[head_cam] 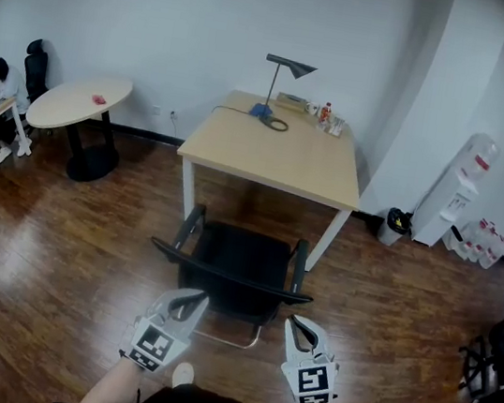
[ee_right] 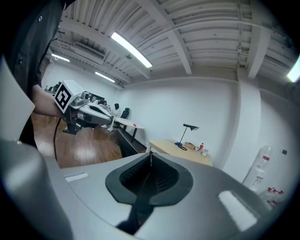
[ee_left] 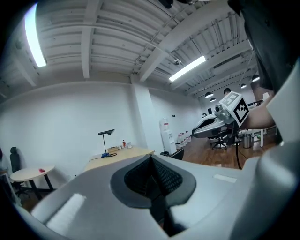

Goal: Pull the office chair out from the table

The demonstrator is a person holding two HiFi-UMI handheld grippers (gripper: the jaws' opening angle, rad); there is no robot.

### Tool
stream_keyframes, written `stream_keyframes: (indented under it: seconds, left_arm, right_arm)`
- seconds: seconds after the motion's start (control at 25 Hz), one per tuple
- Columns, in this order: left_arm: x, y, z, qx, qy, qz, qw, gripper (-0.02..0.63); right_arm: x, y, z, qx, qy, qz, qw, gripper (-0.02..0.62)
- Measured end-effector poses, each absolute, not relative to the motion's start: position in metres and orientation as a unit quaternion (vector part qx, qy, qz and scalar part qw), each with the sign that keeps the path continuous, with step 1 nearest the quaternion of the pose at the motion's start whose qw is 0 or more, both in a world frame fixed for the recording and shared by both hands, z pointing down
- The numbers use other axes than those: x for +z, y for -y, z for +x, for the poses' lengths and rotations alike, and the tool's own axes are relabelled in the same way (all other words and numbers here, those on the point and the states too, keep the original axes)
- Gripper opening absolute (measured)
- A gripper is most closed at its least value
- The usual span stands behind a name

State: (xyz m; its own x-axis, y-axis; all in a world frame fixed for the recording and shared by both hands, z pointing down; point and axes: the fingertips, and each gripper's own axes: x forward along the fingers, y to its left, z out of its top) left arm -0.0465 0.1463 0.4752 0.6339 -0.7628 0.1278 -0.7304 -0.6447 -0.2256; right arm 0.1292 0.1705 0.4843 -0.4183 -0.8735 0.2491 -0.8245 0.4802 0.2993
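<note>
Chair: black office chair with armrests sits on the near side of the light wooden rectangular table with white legs — seat front just by the table's near edge, backrest turned towards the person
Left gripper: grey left gripper is just near the backrest's left end, jaws pressed together, nothing between them
Right gripper: grey right gripper is by the backrest's right end, jaws closed too and empty — whether either tip touches the backrest I cannot tell
Table top: black desk lamp and small bottles at the far edge
Far left: round white table, well apart from the chair
Right: white water dispenser by the wall, dark bin beside it
Floor: dark glossy wooden floor
</note>
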Motion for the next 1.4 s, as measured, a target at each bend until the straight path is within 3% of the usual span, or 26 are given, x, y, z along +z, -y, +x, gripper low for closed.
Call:
stream_keyframes:
  seconds: [0.6,1.12,1.4]
  left_arm:
    - [0.445,-0.264,-0.061,-0.002,-0.488,-0.872,0.041,0.002]
    - [0.441,-0.28,-0.062,0.006,-0.47,-0.882,0.037,0.002]
    - [0.43,-0.281,-0.096,0.019,-0.476,-0.879,0.031,0.002]
  right_arm:
    - [0.45,-0.28,0.164,0.009,0.866,0.5,0.005,0.014]
    - [0.435,-0.335,0.208,0.004,0.819,0.573,-0.018,0.012]
    - [0.431,-0.336,0.181,0.015,0.806,0.59,-0.041,0.012]
